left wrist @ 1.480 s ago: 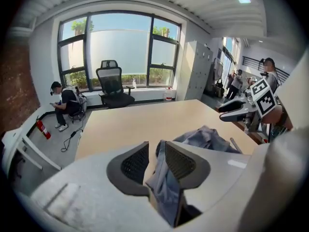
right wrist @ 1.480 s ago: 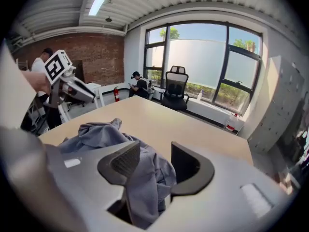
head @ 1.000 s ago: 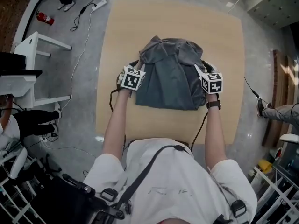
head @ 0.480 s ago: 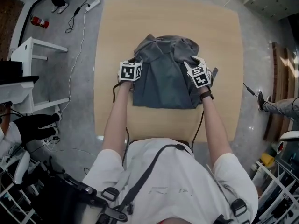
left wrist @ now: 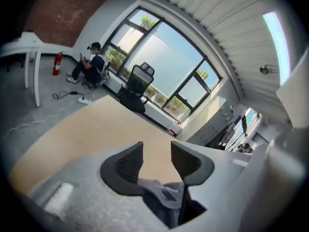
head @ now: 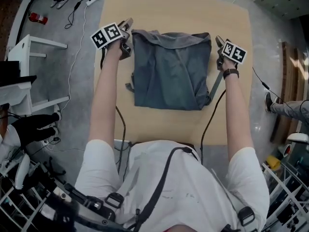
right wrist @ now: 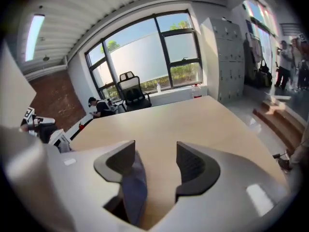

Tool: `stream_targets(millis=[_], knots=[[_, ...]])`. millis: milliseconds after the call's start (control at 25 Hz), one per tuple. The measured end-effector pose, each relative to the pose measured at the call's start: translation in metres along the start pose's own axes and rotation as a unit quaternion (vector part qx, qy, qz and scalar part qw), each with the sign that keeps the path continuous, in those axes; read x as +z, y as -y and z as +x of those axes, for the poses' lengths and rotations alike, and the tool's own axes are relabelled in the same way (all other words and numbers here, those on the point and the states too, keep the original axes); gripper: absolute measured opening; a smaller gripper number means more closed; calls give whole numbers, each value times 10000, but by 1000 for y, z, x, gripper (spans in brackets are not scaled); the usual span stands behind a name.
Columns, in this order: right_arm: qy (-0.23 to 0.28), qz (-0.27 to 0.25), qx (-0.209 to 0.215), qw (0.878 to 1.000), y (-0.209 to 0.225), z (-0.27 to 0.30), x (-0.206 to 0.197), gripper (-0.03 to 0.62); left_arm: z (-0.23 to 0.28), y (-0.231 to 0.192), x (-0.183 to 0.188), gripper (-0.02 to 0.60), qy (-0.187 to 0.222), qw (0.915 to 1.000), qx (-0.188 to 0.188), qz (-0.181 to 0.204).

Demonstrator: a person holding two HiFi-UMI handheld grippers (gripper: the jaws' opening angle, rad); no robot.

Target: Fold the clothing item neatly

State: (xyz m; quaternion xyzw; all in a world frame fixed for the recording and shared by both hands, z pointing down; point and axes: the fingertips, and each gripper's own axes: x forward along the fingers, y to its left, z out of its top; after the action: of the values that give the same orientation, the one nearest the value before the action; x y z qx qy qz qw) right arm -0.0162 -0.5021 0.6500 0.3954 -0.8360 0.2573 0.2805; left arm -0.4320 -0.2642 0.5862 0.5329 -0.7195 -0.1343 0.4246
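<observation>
A grey garment [head: 171, 69] lies spread flat in a rough rectangle on the far half of a tan wooden table [head: 231, 124], its far edge running straight between the 2 grippers and its near edge well short of the table's near side. The person's arms reach forward, 1 along each side of the garment. The left gripper [left wrist: 157, 153] sits at the garment's far left corner. Its jaws have just been opening and stand apart, with a bunched fold of grey cloth low in the gap near their root and neither pad pressing on it. The right gripper [right wrist: 155, 153] sits at the far right corner. Its jaws have also just been opening and now stand wide, with a hanging fold of the cloth lying against the inner face of the jaw at the picture's left and clear table showing between it and the other jaw. The marker cubes on both grippers face up in the head view. Past the far end of the table stands a black office chair [left wrist: 140, 79] before tall windows, and a seated person [left wrist: 91, 64] is near a red fire extinguisher [head: 36, 18] on the grey floor
</observation>
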Motion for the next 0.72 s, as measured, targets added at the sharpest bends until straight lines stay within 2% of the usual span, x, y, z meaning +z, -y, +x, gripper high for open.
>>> stream_targets(millis=[80,120,200,280,440,600,720], knots=[[286,27,18,9996,4,-13,13,270,-12,-4,1,202,65,9984,238,503],[396,-87,130,9991,-2,-22,12,265,-22,-8,-9,203,-25,9961,338,816],[403,-317,487,9975,-21,-41,-11,261,-44,-18,-49,204,-421,9876,507,1424],[166,-464,781,9957,-39,-64,-55,261,-72,-30,-108,204,-939,9789,617,1708],[-540,-636,862,9928,-54,-120,-156,250,-140,-45,-219,202,-1800,9692,822,1468],[-940,-174,701,9929,-58,-169,-229,222,-194,-50,-295,202,-2369,9569,1016,1337],[-1118,-14,597,9919,-63,-194,-267,237,-219,-52,-327,201,-2370,9610,1065,942]])
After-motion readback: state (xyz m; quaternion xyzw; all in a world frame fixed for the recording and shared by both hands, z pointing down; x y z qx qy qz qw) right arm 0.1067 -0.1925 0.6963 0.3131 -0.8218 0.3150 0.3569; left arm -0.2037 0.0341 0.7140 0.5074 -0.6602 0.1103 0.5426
